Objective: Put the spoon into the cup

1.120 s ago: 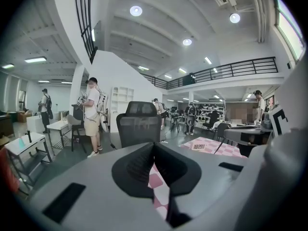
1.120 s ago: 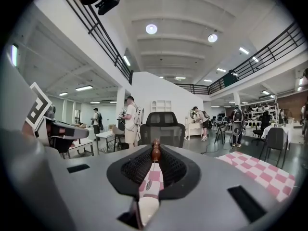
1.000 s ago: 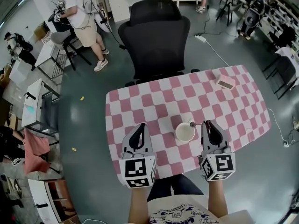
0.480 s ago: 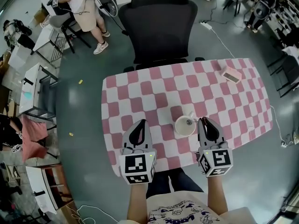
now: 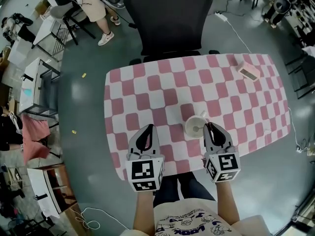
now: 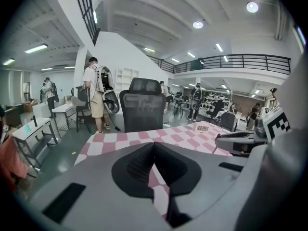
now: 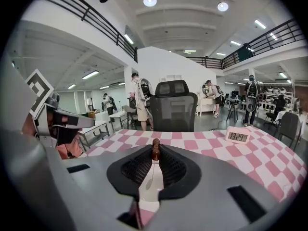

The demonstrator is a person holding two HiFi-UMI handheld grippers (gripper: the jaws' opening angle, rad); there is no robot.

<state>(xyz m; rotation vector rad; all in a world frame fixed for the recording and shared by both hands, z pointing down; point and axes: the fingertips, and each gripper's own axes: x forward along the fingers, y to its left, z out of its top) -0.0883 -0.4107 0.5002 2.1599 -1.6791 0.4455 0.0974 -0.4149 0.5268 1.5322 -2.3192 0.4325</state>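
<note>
Spoon (image 7: 155,150) is pinched by its brown beaded handle end at the tips of the right gripper (image 5: 209,128), jaws nearly together on it. Its far end seems to reach into the white cup (image 5: 188,130) just beside those tips on the checked tablecloth (image 5: 147,102). Best to sink it until it rests inside, then part the jaws gently and lift clear without nudging the cup. The left gripper (image 5: 148,130) hangs closed and empty nearby.
</note>
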